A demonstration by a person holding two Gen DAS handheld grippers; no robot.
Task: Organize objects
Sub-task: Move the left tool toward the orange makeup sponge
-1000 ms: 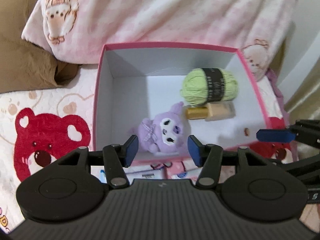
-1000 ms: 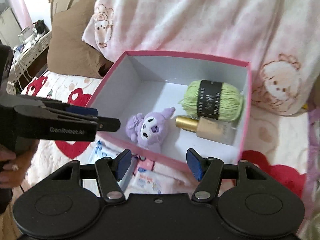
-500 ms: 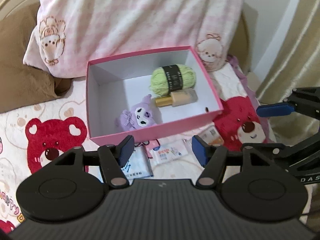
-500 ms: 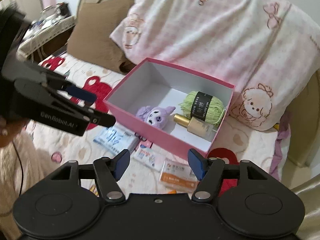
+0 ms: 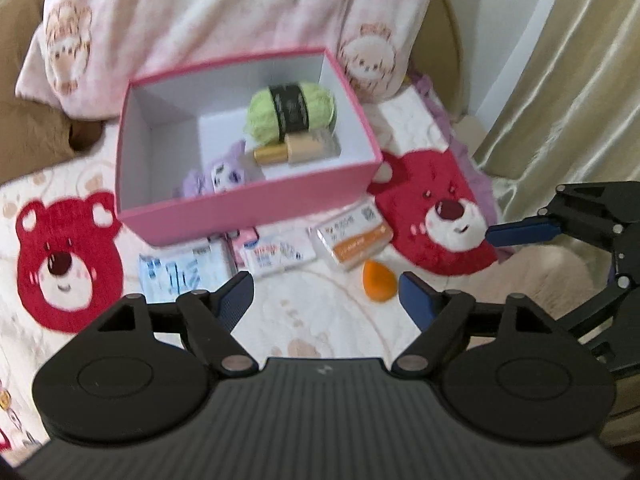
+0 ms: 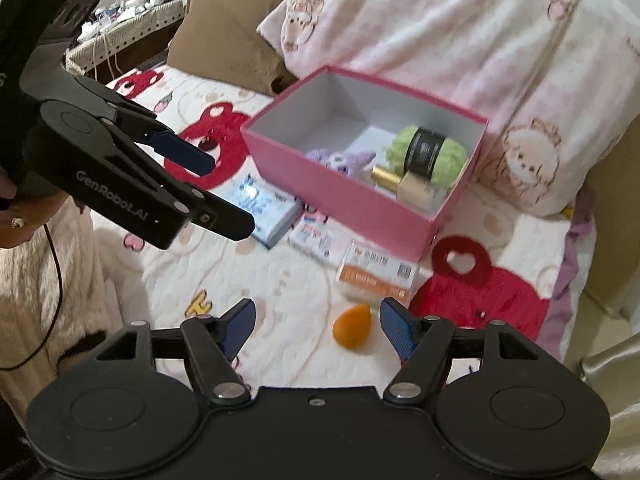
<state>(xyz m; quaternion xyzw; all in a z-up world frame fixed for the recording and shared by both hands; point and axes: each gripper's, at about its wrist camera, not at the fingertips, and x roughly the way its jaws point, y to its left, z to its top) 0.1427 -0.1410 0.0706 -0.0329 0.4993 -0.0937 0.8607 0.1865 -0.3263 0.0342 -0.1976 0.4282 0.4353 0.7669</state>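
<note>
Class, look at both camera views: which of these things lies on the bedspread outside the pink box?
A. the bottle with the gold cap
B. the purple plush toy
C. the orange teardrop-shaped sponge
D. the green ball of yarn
C: the orange sponge lies on the bedspread in front of the pink box, while the yarn, plush toy and bottle are inside it.

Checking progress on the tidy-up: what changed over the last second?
Both grippers pulled back from the pink box, jaws just opening, nothing between them: left gripper, right gripper. Packets and orange sponge came into view. Yarn, plush, bottle stayed inside.
</note>
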